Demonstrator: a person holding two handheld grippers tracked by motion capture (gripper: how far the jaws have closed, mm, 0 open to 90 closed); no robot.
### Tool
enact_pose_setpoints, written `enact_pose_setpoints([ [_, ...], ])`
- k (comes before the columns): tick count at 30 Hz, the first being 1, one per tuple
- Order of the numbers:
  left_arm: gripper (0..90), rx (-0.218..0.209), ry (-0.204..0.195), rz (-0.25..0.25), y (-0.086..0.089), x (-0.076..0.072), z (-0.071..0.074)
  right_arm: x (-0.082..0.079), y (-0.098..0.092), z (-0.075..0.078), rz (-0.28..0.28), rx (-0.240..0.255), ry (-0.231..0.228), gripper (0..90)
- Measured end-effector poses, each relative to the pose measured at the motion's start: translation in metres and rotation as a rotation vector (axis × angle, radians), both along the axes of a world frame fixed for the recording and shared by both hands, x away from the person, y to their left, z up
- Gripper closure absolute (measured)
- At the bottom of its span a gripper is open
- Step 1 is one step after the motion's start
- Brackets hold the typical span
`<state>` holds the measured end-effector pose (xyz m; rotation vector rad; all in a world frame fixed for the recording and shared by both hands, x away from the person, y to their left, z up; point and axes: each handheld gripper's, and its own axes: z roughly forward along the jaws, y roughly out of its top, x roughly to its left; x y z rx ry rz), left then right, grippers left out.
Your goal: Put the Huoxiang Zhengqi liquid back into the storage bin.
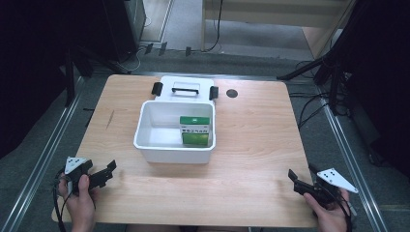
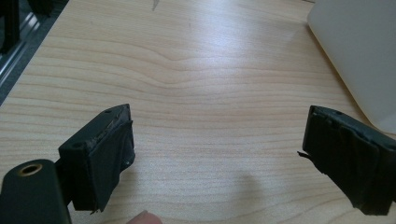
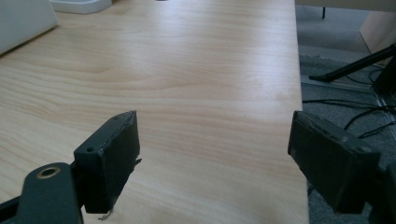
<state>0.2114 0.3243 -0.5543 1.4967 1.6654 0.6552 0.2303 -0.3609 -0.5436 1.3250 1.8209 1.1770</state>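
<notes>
Your left gripper [image 1: 107,172] sits at the near left corner of the table [image 1: 251,145], held in your left hand [image 1: 80,200], and its jaws stand wide apart with nothing between them; in the left gripper view the same gripper [image 2: 215,163] shows bare wood in the gap, with a fingertip [image 2: 144,217] cut off at the bottom edge. Your right gripper [image 1: 296,180] rests at the near right corner in your right hand [image 1: 329,215], jaws likewise spread and empty, and in the right gripper view the gripper [image 3: 212,161] has its right jaw hanging past the table edge over the grey floor [image 3: 336,70]. The white bin [image 1: 175,131] stands mid-table, well apart from both grippers, and a green box [image 1: 195,130] stands upright inside it against the right wall; its label is too small to read and its lower part is hidden by the bin's near wall. Just behind the bin lies the white lid [image 1: 186,89] with a handle and two black latches, partly hidden by the bin. A small dark round spot [image 1: 232,93] sits on the table to the lid's right; what it is you cannot tell. In the left gripper view the bin [image 2: 359,56] is cut off at the upper right. Dark stands and cables [image 1: 319,101] crowd the floor beyond the table's right side.
</notes>
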Motion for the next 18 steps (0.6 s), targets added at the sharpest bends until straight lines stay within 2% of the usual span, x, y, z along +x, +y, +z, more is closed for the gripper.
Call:
enact_pose_setpoints([
  [2, 9.6, -0.001, -0.002, 0.001, 0.0, 0.0, 0.0, -0.005, -0.004, -0.001, -0.003, 0.006, 0.003, 16.5],
  [8, 9.6, 0.001, -0.001, -0.001, 0.0, 0.0, 0.0, -0.016, -0.01, -0.001, -0.024, 0.029, -0.037, 16.4],
  [12, 9.6, 0.003, -0.001, -0.004, 0.0, 0.0, 0.0, -0.018, -0.008, -0.002, 0.028, 0.048, 0.0, 14.7],
  [15, 9.6, 0.004, 0.0, -0.004, -0.001, 0.0, 0.0, -0.02, -0.005, -0.001, 0.024, 0.042, -0.022, 14.9],
  [18, 9.6, 0.008, 0.002, -0.005, -0.001, 0.0, 0.0, -0.021, -0.002, -0.001, 0.019, 0.03, -0.026, 14.5],
])
